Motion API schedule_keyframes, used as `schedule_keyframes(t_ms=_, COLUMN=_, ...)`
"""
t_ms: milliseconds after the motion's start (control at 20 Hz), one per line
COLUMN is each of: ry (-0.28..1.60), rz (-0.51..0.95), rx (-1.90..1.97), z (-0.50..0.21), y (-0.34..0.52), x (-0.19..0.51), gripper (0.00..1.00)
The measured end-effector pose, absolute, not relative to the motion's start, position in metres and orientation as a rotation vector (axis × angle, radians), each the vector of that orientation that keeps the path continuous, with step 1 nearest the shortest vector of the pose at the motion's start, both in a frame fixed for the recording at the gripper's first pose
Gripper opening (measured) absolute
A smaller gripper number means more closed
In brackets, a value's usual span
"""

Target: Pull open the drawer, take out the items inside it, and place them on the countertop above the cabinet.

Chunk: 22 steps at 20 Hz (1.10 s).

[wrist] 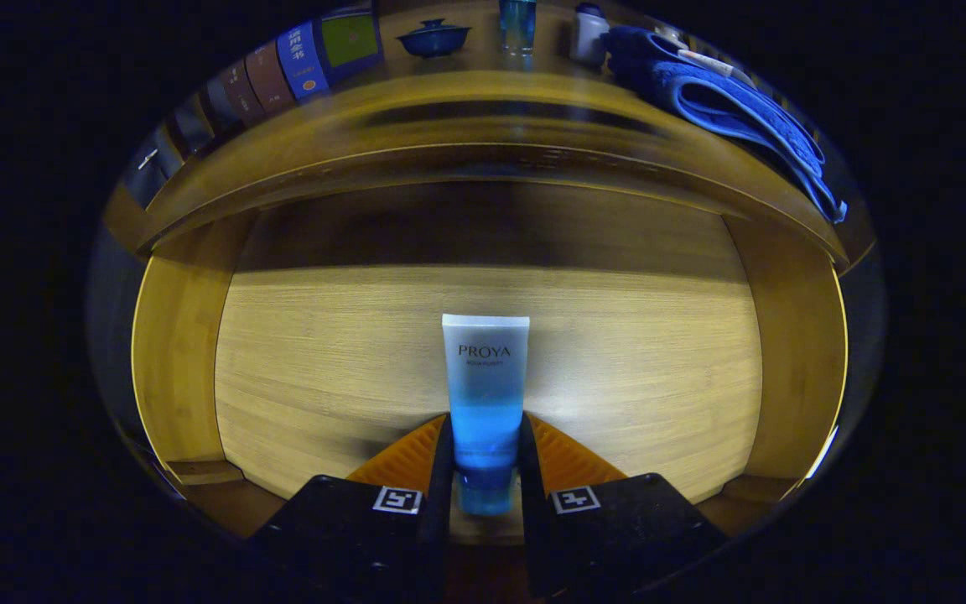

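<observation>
A wooden cabinet fills the scene, its drawer point(198, 369) pulled open and its pale wood floor lit from above, with the desk point(483, 92) on top of the cabinet at the far side. On that desk stand a row of books point(282, 71) to the left, a dark blue lidded bowl point(433, 38), a blue glass point(517, 23), a small white bottle point(590, 33) and a folded blue towel point(726, 101) to the right. The gripper point(487, 457) is clamped on the lower end of a blue-and-white cosmetic tube point(485, 377), which points away over the middle of the drawer floor. The step in hand looks like taking the item out; the next move calls for lifting the tube clear of the drawer's far edge, then carrying it up to a bare spot on the desk.
</observation>
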<state>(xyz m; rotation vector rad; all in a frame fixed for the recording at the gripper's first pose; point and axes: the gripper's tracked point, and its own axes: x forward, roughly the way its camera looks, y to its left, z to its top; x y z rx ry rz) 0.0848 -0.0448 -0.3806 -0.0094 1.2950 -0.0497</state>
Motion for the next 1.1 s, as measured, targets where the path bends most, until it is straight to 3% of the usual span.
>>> schedule_keyframes(t_ms=700, ry=1.008, rz=0.031, rx=-0.032, z=-0.27, y=-0.02, x=0.073, gripper=0.41)
schedule_keyframes(t_ms=1100, ry=0.91, rz=0.001, rx=0.044, z=-0.213, y=-0.03, x=0.136, gripper=0.41)
